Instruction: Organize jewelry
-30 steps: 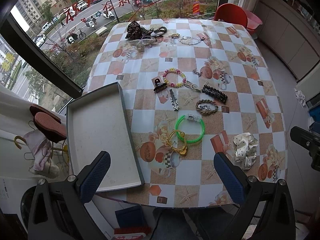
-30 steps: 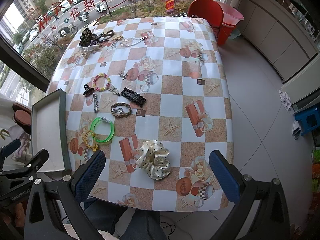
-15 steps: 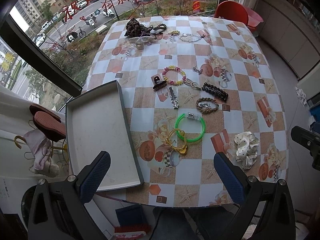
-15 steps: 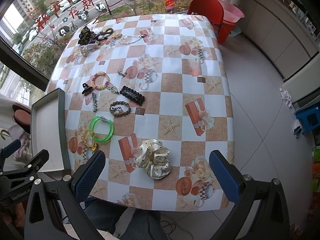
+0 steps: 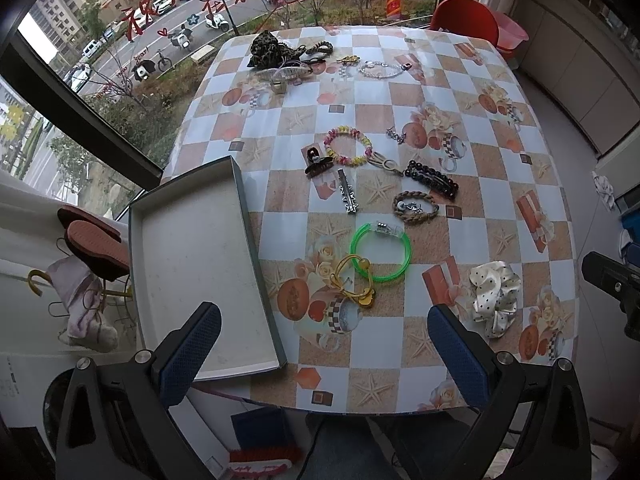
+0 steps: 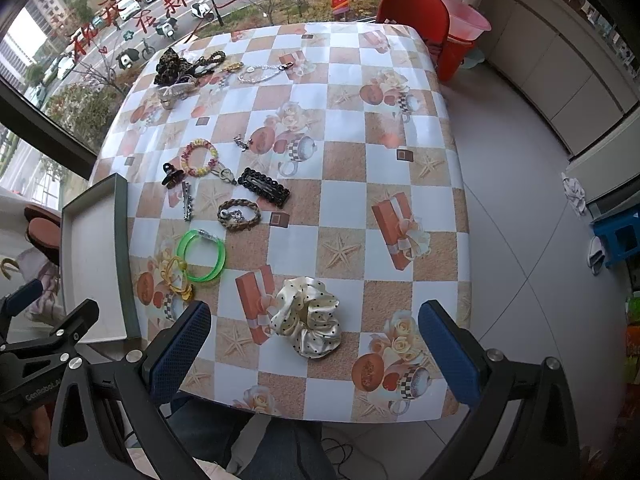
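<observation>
Jewelry lies loose on the checked surface (image 5: pixel 472 184), white spotted scrunchie (image 6: pixel 306 316) dead ahead between my wide, empty right tongs (image 6: pixel 314 350), yellow tie (image 5: pixel 354 282) nearer my wide, empty left tongs (image 5: pixel 324 354), bare tray (image 5: pixel 192 264) off left.

1. Tablecloth (image 6: pixel 348 196): orange, white and pale-blue checks, printed starfish and roses
2. Tray (image 5: pixel 140 264): grey
3. Bangle (image 5: pixel 381 255): neon green
4. Scrunchie (image 6: pixel 308 316): cream, black dots
5. Beaded bracelet (image 5: pixel 347 146): pink and yellow
6. Gripper pads (image 6: pixel 180 352): blue
</observation>
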{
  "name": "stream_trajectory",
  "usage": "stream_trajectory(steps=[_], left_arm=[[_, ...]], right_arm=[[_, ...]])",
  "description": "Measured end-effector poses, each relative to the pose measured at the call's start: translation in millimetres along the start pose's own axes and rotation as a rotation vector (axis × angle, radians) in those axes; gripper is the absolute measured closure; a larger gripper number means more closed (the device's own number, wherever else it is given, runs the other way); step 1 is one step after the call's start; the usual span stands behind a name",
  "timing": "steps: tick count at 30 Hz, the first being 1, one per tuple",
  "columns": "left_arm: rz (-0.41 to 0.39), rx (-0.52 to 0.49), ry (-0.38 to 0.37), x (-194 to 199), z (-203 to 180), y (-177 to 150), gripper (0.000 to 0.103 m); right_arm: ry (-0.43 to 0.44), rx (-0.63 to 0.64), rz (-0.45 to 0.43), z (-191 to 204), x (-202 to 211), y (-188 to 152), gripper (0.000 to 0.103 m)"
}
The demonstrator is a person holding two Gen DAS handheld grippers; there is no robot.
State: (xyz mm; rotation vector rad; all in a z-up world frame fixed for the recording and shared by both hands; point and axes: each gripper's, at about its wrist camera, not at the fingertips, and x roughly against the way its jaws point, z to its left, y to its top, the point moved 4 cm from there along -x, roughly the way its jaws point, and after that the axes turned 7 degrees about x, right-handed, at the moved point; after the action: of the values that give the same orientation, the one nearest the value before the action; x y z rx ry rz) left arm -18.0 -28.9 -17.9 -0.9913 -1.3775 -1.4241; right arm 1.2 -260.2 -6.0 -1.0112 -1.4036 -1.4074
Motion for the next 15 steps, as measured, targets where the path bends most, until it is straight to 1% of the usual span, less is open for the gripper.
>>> stream_trajectory(steps=[3,15], left_arm=[[0.001,0.000,0.000,-0.1,-0.1,-0.1,0.000],[0.009,-0.005,0.002,-4.3,-2.3,-1.1,0.000]], right_arm=[[-0.034,0.011,0.027,-2.3,1.6,0.0,0.000],[-0.055,0.016,0.049,-5.1,-0.2,-0.4,0.000]])
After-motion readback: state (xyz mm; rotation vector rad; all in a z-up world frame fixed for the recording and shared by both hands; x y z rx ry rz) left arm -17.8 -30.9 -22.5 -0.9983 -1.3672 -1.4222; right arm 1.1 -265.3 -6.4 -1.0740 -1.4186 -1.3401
